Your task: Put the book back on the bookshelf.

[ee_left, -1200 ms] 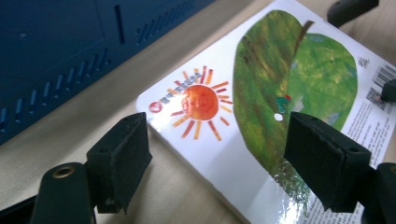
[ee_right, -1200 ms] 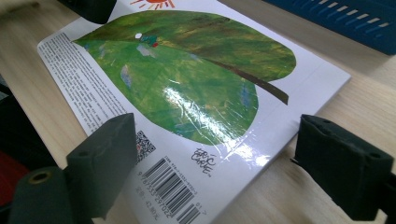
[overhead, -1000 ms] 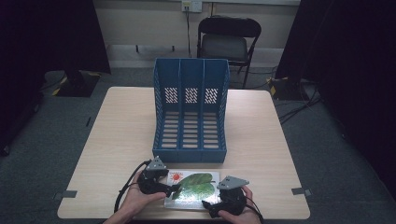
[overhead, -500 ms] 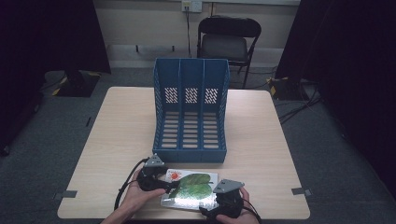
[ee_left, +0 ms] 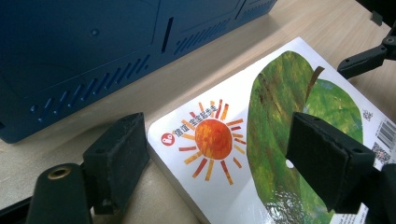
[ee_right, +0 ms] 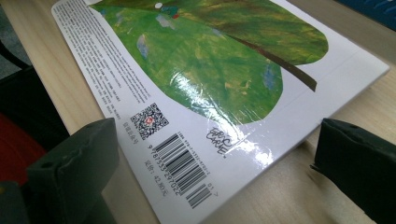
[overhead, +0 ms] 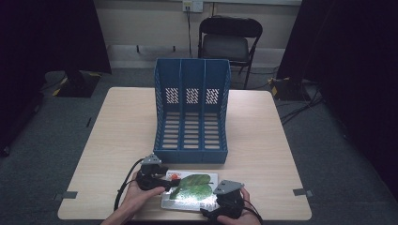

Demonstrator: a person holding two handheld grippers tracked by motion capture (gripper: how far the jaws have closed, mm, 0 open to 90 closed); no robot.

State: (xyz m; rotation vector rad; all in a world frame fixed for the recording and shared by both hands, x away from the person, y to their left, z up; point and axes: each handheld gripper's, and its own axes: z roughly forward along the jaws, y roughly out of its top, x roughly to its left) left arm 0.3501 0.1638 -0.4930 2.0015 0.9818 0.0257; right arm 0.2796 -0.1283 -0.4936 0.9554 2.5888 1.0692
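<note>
Two claws set at opposite corners of a picture book lying flat on the bench

The book [overhead: 190,190], its glossy cover showing a green leaf and an orange sun, lies at the 6 o'clock edge of the bench [overhead: 117,131], just in front of the blue three-slot file rack [overhead: 191,112]. The left claw [overhead: 162,182] sits at the book's 9 o'clock end with its jaws spread: in the left gripper view one jaw stands off the cover by the sun corner and the other hangs over the leaf. The right claw [overhead: 220,199] is at the book's 4 o'clock corner, jaws also spread wide on either side of the barcode corner, gripping nothing. A black folding chair [overhead: 229,40] stands beyond the bench at 12 o'clock.
</note>
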